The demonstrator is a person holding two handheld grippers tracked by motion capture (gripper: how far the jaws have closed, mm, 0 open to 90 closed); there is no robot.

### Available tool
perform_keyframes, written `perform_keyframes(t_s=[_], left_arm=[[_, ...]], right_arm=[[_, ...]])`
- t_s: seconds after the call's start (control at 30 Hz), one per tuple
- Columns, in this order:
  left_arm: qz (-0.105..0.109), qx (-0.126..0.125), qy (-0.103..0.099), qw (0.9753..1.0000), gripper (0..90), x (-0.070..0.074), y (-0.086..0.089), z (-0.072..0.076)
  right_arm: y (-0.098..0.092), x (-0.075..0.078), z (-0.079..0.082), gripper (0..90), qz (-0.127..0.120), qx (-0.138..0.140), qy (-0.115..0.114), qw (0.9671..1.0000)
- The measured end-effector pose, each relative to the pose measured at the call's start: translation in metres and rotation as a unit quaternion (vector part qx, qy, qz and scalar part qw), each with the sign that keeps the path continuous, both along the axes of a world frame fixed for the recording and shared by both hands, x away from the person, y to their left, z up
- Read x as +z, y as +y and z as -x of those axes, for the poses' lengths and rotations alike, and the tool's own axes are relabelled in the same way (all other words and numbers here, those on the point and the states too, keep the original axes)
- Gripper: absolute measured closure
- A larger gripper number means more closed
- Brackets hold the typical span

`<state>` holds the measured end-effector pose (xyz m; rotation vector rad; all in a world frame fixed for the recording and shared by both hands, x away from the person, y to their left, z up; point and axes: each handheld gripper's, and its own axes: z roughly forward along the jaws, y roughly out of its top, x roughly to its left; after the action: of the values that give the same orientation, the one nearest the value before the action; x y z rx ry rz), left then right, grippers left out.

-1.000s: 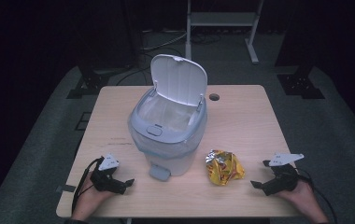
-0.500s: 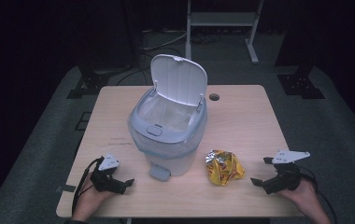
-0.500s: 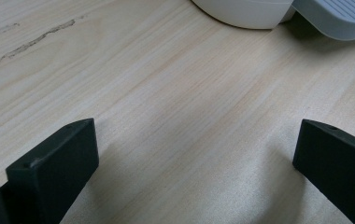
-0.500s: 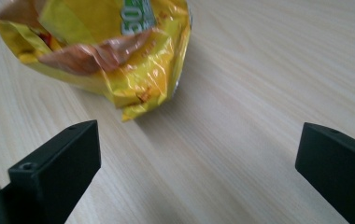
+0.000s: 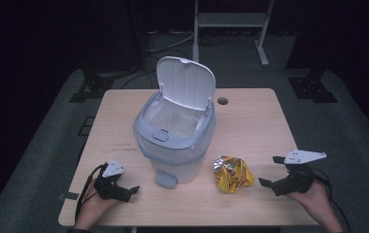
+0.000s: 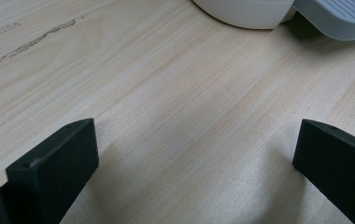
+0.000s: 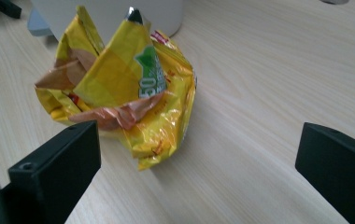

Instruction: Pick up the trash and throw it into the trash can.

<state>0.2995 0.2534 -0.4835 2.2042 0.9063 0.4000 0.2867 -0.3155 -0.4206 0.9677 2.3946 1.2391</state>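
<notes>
Plainly "50" in white on the crumpled yellow wrapper's (image 7: 124,93) green patch

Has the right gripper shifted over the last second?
Yes, slightly. The right gripper has drifted rightward along the table, away from the crumpled wrapper, with its jaws open.

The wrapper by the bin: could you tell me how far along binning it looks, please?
Done: the bin stands with its lid up. In hand: nothing; both the left gripper and the right gripper are open and empty. Left: the wrapper lies on the table, ungrasped.
</notes>
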Motion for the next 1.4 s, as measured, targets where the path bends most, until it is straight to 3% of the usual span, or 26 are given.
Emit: perform_keyframes(t_s=[0.23,0.63,1.4], left_arm=[[0.0,0.0,0.0,1.0,0.0,0.0,0.0,0.0],[0.0,0.001,0.0,1.0,0.0,0.0,0.0,0.0],[-0.002,0.0,0.0,1.0,0.0,0.0,0.0,0.0]], right_arm=[[0.013,0.009,-0.006,0.0,-0.017,0.013,-0.005,0.9998],[0.031,0.013,-0.013,0.0,-0.021,0.029,-0.006,0.9993],[0.055,0.003,-0.027,0.0,-0.017,0.041,0.009,0.999]])
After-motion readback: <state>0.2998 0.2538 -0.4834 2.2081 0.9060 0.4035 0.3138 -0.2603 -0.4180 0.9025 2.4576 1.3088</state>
